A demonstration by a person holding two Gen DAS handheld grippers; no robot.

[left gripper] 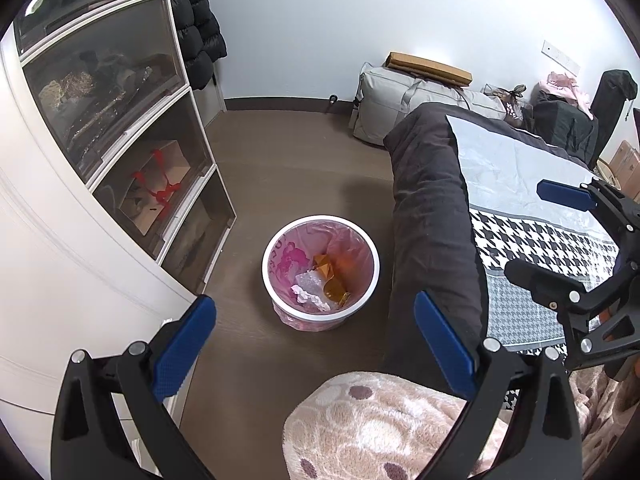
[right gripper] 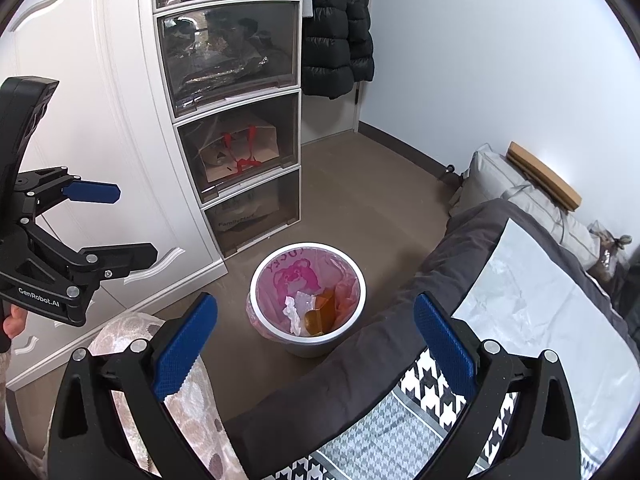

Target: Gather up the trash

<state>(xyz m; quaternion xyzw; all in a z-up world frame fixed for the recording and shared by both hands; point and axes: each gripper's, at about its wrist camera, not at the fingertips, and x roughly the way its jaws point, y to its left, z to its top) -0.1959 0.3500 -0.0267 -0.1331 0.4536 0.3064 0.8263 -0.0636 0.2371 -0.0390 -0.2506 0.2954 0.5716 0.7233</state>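
Observation:
A white trash bin (left gripper: 374, 276) lined with a pink bag stands on the brown floor between the drawer unit and the bed; it also shows in the right wrist view (right gripper: 362, 296). Inside lie crumpled white paper (left gripper: 310, 294) (right gripper: 294, 312) and an orange wrapper (left gripper: 332, 280) (right gripper: 320, 312). My left gripper (left gripper: 314, 336) is open and empty, above and in front of the bin. My right gripper (right gripper: 316, 334) is open and empty, above the bin's near rim. Each gripper appears in the other's view: the right gripper (left gripper: 532, 232) over the bed, the left gripper (right gripper: 136, 224) by the wardrobe.
A white drawer unit with clear fronts (left gripper: 132, 168) (right gripper: 240, 128) stands left of the bin beside a white wardrobe (right gripper: 92, 120). A bed with dark duvet (left gripper: 432, 208) (right gripper: 400, 344) and houndstooth cover (left gripper: 532, 264) lies to the right. A pink fuzzy blanket (left gripper: 380, 428) is near me. A grey bag (left gripper: 400, 100) sits by the wall.

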